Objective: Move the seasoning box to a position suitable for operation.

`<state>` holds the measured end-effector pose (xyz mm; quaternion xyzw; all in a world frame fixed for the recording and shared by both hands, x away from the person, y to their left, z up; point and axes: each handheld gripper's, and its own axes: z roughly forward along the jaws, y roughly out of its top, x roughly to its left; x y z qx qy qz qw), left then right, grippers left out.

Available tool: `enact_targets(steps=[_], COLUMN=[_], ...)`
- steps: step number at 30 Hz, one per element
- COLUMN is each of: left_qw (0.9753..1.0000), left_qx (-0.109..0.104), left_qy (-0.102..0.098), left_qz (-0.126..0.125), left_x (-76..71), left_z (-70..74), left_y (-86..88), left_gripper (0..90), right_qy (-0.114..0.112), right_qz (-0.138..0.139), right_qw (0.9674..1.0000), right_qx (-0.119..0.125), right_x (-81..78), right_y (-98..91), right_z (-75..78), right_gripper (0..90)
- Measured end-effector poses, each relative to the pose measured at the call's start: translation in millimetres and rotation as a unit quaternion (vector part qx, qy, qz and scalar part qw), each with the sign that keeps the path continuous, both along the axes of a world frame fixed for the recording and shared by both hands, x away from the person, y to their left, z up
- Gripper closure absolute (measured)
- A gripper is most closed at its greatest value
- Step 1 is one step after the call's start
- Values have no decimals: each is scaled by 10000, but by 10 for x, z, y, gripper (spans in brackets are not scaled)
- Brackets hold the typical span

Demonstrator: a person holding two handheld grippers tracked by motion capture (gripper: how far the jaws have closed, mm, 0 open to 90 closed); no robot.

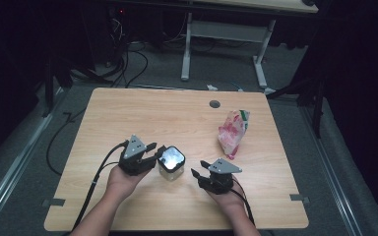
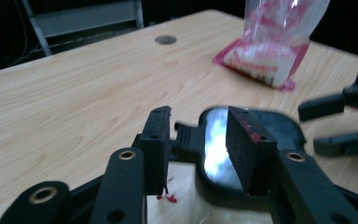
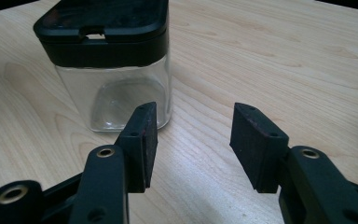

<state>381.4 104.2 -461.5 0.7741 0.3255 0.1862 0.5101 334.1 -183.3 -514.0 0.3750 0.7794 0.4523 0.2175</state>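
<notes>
Clear square glass jar with black lid, nothing visible inside, standing between the tongs, left gripper spread over its lid edge, not pinching, right gripper spread beside it, pink-and-white plastic bag beyond

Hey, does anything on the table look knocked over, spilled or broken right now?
Nothing stands out. The clear jar stands upright on the table with its black lid seated level and nothing visible inside. The pink and white bag lies on its side further back, apparently intact, with nothing spilled around it.
</notes>
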Motion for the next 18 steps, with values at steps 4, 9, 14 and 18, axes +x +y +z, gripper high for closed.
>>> enact_targets(steps=[4, 9, 14, 18], left_qw=[9999, 9997, 9999, 9999], left_qx=[54, 37, 52, 117], left_qy=[117, -226, -89, -26], left_qz=[-10, -42, -52, -94], left_x=[67, 82, 108, 142], left_z=[19, 24, 45, 55], left_y=[-45, -53, -48, -48], left_gripper=[638, 648, 669, 697], right_qy=[11, 90, 72, 63], right_qz=[36, 21, -13, -10], right_qw=[10000, 9999, 9999, 9999], right_qx=[15, 131, 156, 110], right_x=[-6, 10, 1, 0], right_y=[3, -9, -7, 0], right_z=[-9, -13, -12, -24], right_gripper=[503, 486, 481, 488])
